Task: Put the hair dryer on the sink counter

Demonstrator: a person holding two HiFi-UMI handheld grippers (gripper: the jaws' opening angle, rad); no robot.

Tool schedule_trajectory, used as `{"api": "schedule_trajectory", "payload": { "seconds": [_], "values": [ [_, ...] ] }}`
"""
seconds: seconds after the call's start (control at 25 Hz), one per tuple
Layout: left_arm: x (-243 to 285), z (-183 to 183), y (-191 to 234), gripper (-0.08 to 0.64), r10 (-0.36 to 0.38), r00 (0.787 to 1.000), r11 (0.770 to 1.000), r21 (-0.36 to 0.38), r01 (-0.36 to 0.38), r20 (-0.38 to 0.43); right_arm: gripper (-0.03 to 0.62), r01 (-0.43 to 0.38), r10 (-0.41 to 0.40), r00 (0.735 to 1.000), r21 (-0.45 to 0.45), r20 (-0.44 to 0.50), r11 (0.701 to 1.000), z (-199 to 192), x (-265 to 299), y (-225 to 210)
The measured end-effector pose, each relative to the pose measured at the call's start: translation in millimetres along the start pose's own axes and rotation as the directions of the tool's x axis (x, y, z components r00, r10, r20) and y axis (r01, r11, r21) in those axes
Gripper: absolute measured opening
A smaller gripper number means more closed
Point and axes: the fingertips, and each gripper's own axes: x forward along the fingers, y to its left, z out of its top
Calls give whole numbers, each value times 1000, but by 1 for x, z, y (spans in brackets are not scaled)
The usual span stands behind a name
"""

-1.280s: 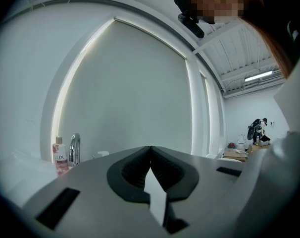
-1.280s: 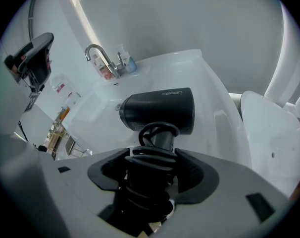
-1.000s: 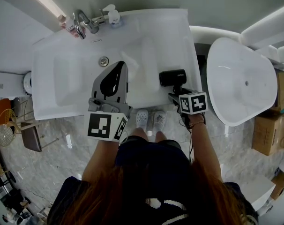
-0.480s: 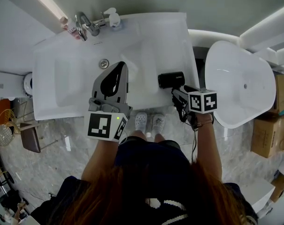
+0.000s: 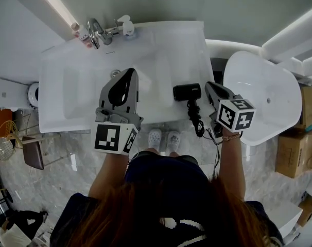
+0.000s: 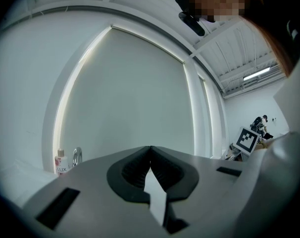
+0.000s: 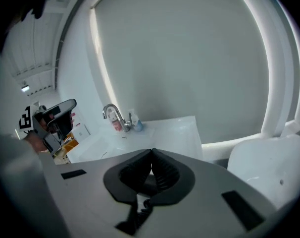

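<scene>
– On the sink counter [image 5: 171, 50], right of the basin [image 5: 84, 86], what's the black thing?

– That's the hair dryer [image 5: 187, 92]. It lies on its side near the counter's front right corner. Its coiled cord [image 5: 196, 120] trails from it toward the front edge.

– Is anything holding it?

– No. The right gripper [image 5: 208, 84] hangs just beside it, on its right, with a narrow gap between them. In the right gripper view the right gripper's [image 7: 151, 151] two dark fingers are pressed together at the tips, with nothing clamped between them.

– And the other one?

– The left gripper [image 5: 129, 71] hovers over the basin, pointing toward the back wall, well apart from the hair dryer. In its own view the left gripper's [image 6: 150, 148] fingers meet at the tips too, and they are empty.

– What else is on that counter?

– A chrome tap [image 5: 96, 31] stands at the back left, with a white pump bottle [image 5: 126, 20] just right of it. The right gripper view shows the tap [image 7: 112, 113] as well.

– And beyond the counter?

– A white tub [image 5: 269, 71] sits to the right. The person's light shoes [image 5: 162, 133] show on the marble floor [image 5: 68, 179] below the counter's front edge.
</scene>
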Motion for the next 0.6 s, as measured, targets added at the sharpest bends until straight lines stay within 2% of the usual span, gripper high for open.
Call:
{"api": "schedule_trajectory", "payload": {
  "seconds": [0.12, 0.28, 0.36, 0.48, 0.6],
  "values": [
    [-3, 8, 3, 18, 15, 1000, 1000, 11, -15, 16, 16, 23, -4, 987, -117, 161, 993, 38, -20, 12],
    [-5, 19, 9, 18, 40, 999, 999, 24, -41, 35, 15, 23, 37, 929, -157, 367, 987, 86, -50, 29],
    [-6, 25, 12, 18, 48, 998, 998, 28, -50, 44, 16, 53, 40, 890, -191, 453, 980, 106, -66, 37],
    [-7, 34, 13, 18, 54, 997, 998, 36, -57, 60, 15, 117, 54, 807, -250, 588, 961, 135, -94, 50],
    [-7, 39, 14, 18, 61, 996, 997, 50, -64, 71, 15, 140, 79, 744, -271, 663, 952, 154, -116, 63]
  ]
}}
